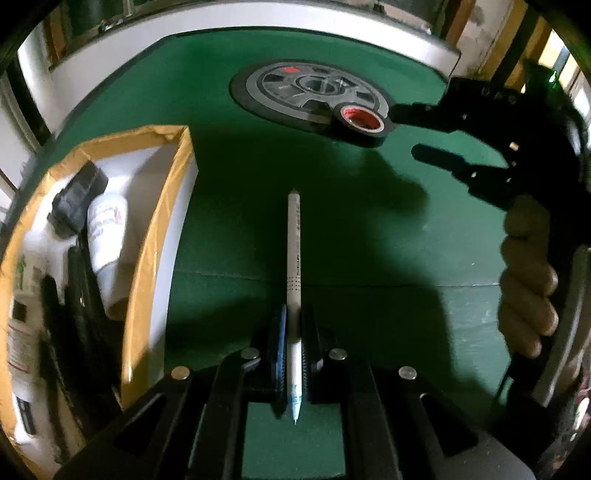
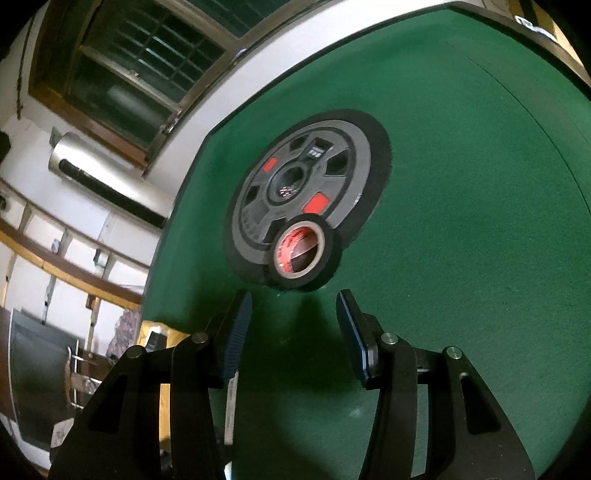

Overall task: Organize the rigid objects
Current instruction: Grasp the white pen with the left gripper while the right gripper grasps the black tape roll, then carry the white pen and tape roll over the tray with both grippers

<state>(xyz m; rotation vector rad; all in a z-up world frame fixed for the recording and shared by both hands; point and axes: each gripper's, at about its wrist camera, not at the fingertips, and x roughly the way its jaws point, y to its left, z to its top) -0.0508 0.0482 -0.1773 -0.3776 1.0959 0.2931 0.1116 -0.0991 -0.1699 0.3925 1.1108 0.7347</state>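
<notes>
My left gripper (image 1: 293, 325) is shut on a white pen (image 1: 294, 243) that runs straight ahead between its pads, its tip toward the camera, above the green table (image 1: 229, 229). A white box with tan edges (image 1: 173, 206) lies to its left, holding a white tube (image 1: 107, 236), a black item and other objects. My right gripper (image 2: 295, 302) stands open just short of a black tape roll with a red core (image 2: 301, 253); nothing is between its fingers. In the left wrist view the right gripper (image 1: 406, 129) reaches in from the right toward the tape roll (image 1: 362, 120).
A round grey and black disc with red patches (image 2: 306, 184) lies flat in the table's middle, the tape roll leaning on its near rim. A person's hand (image 1: 528, 280) grips the right tool. The table's pale edge (image 1: 295, 22) curves behind, with a window beyond.
</notes>
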